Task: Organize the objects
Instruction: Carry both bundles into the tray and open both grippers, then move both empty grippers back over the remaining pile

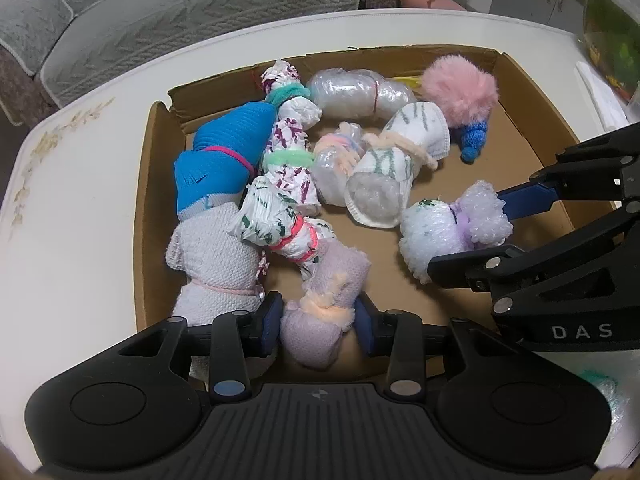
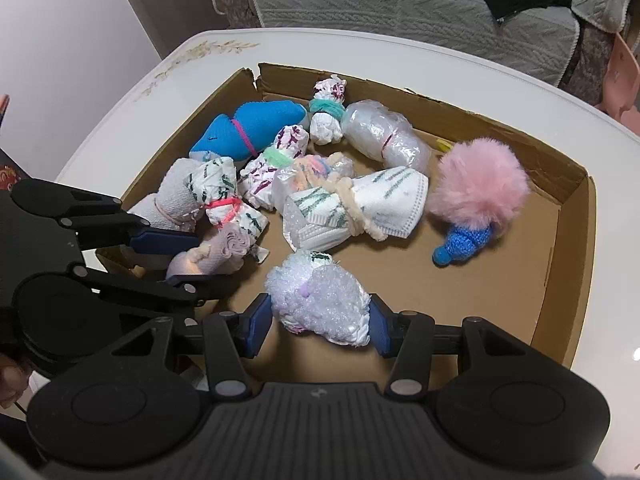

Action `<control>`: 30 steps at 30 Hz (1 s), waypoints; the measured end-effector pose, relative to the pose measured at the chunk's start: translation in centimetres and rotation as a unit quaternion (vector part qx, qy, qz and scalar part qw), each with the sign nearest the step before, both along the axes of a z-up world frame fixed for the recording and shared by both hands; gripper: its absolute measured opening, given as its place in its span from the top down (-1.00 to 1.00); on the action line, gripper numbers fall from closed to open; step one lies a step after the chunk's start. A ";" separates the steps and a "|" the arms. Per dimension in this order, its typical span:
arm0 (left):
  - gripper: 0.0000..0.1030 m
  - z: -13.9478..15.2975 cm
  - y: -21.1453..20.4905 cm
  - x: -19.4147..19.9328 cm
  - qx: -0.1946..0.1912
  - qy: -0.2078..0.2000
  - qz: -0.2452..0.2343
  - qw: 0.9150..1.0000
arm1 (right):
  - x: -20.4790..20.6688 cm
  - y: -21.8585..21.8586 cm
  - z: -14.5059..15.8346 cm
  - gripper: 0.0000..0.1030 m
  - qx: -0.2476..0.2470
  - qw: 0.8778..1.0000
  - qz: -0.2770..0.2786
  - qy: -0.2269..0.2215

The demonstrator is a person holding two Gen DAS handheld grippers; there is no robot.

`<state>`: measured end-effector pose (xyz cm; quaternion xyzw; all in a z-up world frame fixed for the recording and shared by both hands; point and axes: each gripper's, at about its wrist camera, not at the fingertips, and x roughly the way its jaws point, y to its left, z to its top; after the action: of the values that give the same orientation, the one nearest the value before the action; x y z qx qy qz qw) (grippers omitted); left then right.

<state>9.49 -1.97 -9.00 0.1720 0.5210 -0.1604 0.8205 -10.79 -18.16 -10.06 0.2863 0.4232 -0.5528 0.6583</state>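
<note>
Between the blue pads of the left gripper (image 1: 316, 320) sits a lilac cloth roll tied with peach yarn (image 1: 320, 316), clamped at its waist above the shallow brown cardboard box (image 1: 532, 92). Beside it, the right gripper (image 2: 320, 320) is clamped on a white bubble-wrap bundle (image 2: 320, 300) over the box floor. Farther in lie a fluffy pink pompom (image 2: 480, 184), a blue sock bundle (image 1: 224, 152) and other tied bundles, on a white table (image 1: 80, 200).
</note>
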 end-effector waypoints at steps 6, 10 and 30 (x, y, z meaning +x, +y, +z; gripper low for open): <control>0.09 -0.1 -0.1 -0.1 0.004 -0.003 -0.005 1.000 | -0.3 0.4 0.1 0.07 0.001 1.000 0.000 -0.007; -0.02 0.2 0.0 -0.4 0.002 0.004 -0.008 1.000 | -0.3 0.2 0.0 0.03 -0.003 1.000 0.002 -0.010; -0.67 11.5 1.1 -8.5 -0.051 -0.085 -0.035 0.994 | -3.6 15.1 8.3 -0.32 -0.151 0.981 -0.110 -0.049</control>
<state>0.99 -0.88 2.47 0.1614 0.4340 -0.1999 0.8635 -14.41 -3.05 -1.77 0.2553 0.2678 -0.6647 0.6490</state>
